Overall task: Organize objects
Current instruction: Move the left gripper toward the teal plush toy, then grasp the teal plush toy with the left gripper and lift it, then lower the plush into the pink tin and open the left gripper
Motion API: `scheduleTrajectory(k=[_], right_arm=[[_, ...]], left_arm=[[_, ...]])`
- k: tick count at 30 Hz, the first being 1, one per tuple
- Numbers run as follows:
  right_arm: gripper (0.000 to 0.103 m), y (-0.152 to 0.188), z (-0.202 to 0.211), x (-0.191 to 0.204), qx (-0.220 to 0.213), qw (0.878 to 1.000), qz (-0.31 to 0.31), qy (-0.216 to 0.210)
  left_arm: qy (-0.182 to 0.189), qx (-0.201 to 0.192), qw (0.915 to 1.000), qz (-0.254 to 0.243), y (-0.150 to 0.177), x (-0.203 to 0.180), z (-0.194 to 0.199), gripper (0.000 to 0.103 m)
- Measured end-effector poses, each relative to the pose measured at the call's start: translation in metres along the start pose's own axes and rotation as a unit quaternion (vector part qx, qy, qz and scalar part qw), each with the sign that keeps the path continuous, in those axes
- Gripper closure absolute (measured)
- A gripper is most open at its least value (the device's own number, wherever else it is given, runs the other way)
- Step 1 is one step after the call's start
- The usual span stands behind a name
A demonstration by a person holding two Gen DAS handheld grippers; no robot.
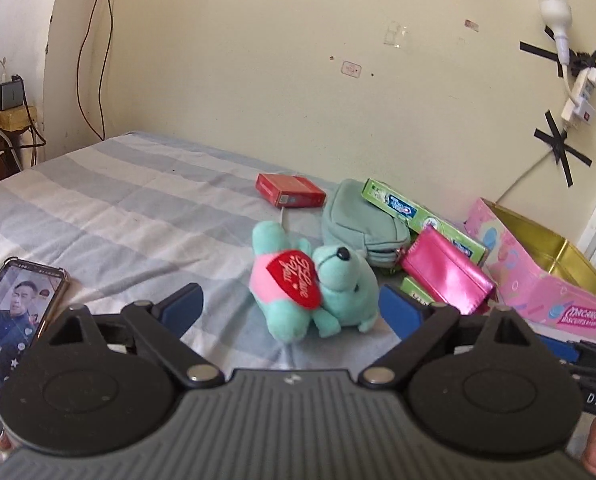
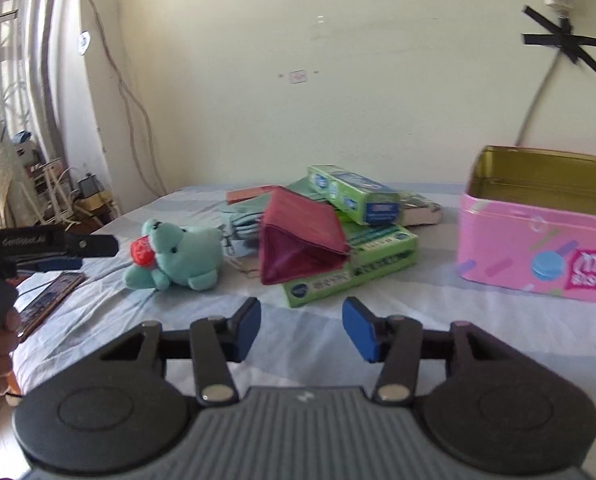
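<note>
pink tin [image 2: 538,240] cut off at right edge, phone [image 1: 14,320] partly hidden

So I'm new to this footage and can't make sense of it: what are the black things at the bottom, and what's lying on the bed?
They are two hand-held grippers, each carrying its own camera. One picture looks along the left gripper, open, with the teal plush toy just ahead. The other looks along the right gripper, open and empty. On the striped bedsheet lie a pink wallet, green toothpaste boxes, a teal pouch, a red box, a phone and an open pink biscuit tin. Nothing is held.
</note>
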State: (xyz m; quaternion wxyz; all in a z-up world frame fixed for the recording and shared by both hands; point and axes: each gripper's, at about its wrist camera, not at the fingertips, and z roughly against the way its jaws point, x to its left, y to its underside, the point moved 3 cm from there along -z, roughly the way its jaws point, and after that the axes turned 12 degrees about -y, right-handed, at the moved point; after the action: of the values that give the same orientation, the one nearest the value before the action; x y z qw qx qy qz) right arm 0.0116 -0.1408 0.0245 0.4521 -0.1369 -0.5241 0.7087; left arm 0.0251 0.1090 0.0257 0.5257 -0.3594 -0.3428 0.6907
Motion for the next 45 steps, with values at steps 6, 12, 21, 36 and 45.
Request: scheduleTrajectory(k=[6,12,21,36,45], right_arm=[[0.061,-0.027,-0.058,0.048,0.049,0.992,0.095,-0.074],[0.026,-0.035,-0.115,0.062,0.092,0.983,0.123,-0.104],[0.021,-0.024,-0.156,0.078,0.123,0.969,0.184,-0.106],[0.056,-0.014,-0.031,0.072,-0.069,0.958,0.276,0.029],[0.056,-0.018,0.067,-0.046,-0.121,0.955,0.194,0.188]], left_arm=[[0.045,0.034,0.9981,0.026,-0.002,0.001,-0.028,0.019],[0.054,0.053,0.9964,0.037,-0.002,0.000,-0.052,0.017],[0.091,0.087,0.9891,0.076,0.004,0.007,-0.075,0.035],[0.166,0.015,0.9860,-0.006,-0.020,-0.068,-0.004,0.046],[0.264,-0.012,0.9554,-0.133,-0.018,-0.234,-0.014,0.045]])
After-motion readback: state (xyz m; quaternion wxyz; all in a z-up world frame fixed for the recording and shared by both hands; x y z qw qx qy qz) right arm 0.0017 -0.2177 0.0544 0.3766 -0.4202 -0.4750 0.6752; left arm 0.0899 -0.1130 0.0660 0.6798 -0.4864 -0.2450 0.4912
